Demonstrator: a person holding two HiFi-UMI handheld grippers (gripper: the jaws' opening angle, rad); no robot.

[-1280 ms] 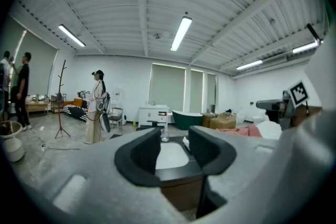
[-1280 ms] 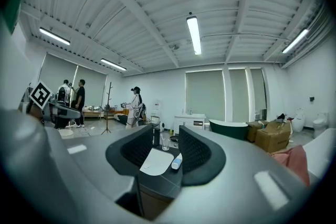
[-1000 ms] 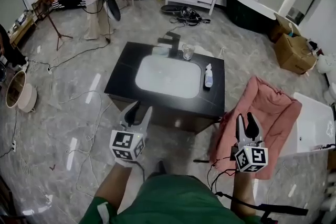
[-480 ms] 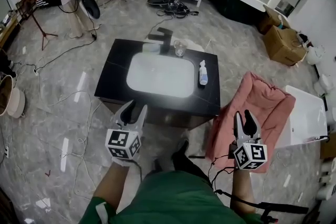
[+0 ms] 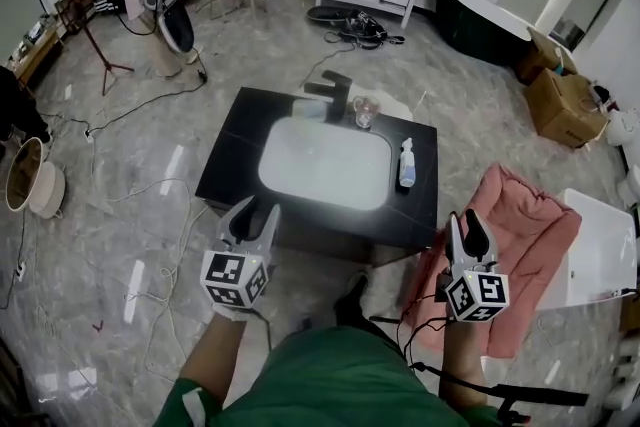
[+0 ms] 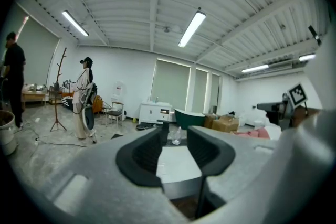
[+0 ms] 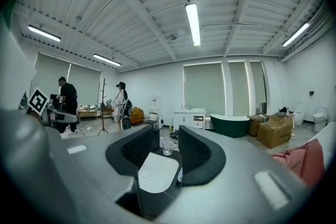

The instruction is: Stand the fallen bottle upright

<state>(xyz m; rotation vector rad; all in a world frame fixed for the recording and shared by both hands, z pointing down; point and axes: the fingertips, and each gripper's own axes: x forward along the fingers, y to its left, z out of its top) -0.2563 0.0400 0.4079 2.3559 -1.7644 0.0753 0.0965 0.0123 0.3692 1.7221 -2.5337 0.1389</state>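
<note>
We hold our left hand-held gripper (image 5: 256, 212) and right hand-held gripper (image 5: 466, 225) at the near side of a black counter (image 5: 235, 140), both well short of the fallen bottle (image 5: 406, 163). The bottle lies on its side on the counter, just right of the white basin (image 5: 325, 163). The left hand-held gripper's jaws stand partly apart with nothing between them, and have just been closing. The right hand-held gripper's jaws are also parted and empty. A glass (image 5: 364, 112) stands beside the faucet (image 5: 335, 87) at the far edge. A pink cloth (image 5: 530, 225) lies to the counter's right.
</note>
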